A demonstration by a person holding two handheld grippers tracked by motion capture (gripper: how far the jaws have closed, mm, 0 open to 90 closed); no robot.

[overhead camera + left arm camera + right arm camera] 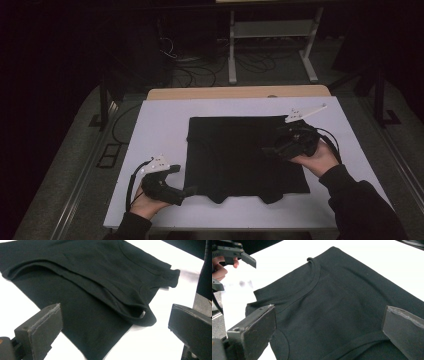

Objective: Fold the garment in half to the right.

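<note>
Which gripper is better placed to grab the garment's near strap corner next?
Left, probably. The left gripper sits open at the black garment's near-left corner; the right gripper hovers open over its right side.

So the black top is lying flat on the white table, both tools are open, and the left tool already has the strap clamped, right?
Not quite. The left tool has nothing clamped: in the left gripper view its jaws stand wide apart with the strap lying loose on the table between and beyond them. The rest holds: the black top lies flat on the white table, and the right tool is open too.
</note>
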